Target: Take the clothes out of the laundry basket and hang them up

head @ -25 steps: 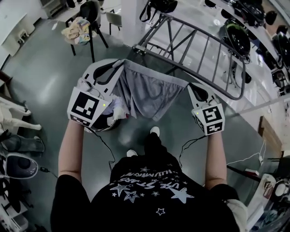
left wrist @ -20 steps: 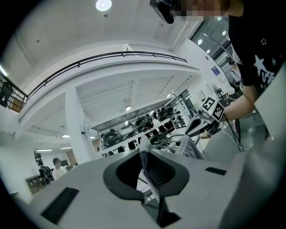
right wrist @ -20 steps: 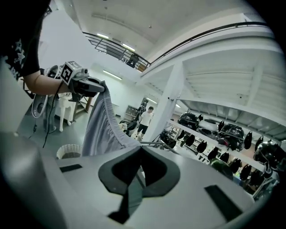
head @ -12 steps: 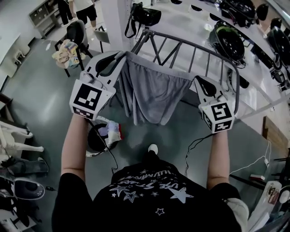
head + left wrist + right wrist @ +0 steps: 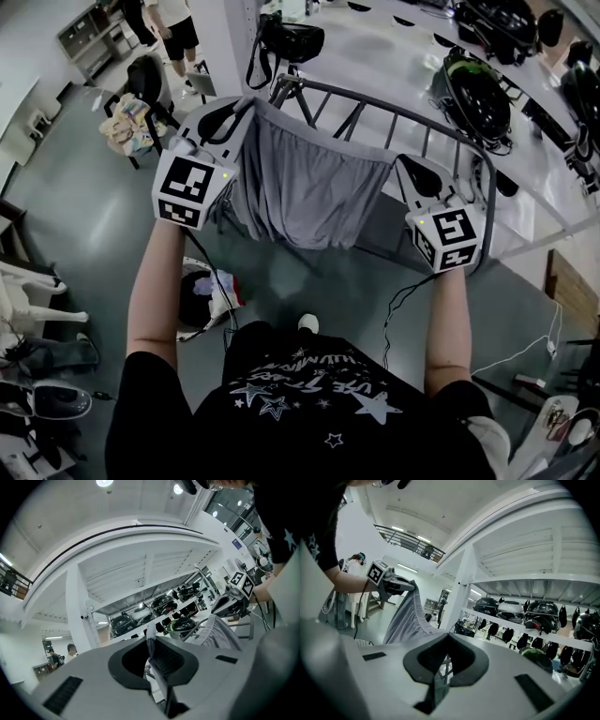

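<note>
A grey garment hangs stretched by its waistband between my two grippers, just in front of the top rail of the grey metal drying rack. My left gripper is shut on the waistband's left end. The right gripper is shut on the right end. In the left gripper view, grey cloth sits pinched between the jaws, and the garment runs off to the right gripper. In the right gripper view, the garment leads to the left gripper. The laundry basket stands on the floor at lower left, clothes inside.
A chair piled with clothes stands at upper left, a person beyond it. A black bag hangs behind the rack. Shelves of helmets run along the right. Cables trail across the grey floor.
Both grippers have carried the stretched garment forward and up, from above the basket to the rack's top rail. The basket now lies behind them at lower left.
</note>
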Motion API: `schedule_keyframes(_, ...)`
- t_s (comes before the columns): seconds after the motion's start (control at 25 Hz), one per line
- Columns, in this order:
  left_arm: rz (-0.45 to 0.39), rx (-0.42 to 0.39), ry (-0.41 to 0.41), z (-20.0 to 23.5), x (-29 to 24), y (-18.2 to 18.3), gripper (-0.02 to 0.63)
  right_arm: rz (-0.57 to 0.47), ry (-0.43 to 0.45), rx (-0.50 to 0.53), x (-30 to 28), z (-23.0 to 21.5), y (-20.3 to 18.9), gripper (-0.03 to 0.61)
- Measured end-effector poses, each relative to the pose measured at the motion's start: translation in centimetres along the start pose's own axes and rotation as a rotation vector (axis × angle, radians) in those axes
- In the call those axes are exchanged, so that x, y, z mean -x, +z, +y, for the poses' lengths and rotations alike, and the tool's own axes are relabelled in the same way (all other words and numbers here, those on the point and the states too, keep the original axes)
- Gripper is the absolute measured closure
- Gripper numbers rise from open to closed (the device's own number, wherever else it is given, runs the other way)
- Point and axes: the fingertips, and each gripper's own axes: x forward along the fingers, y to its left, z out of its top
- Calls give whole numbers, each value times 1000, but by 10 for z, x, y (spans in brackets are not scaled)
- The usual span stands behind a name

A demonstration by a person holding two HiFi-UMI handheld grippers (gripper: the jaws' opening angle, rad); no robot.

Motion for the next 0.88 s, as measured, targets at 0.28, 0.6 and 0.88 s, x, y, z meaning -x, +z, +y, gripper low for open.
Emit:
schedule_keyframes(0.28,11,9,5,25,-37,-9,570,-14,-28,-18,-28,-23,5,571)
schedule_keyframes(0.6,-48,19,-46,77,-112,-22,569,16,-135,-5,-86,-62,12,571)
schedule_keyframes(0.88,-75,17,-140,108,-195,-42,569,80,-246,-29,-137,-112,2,571)
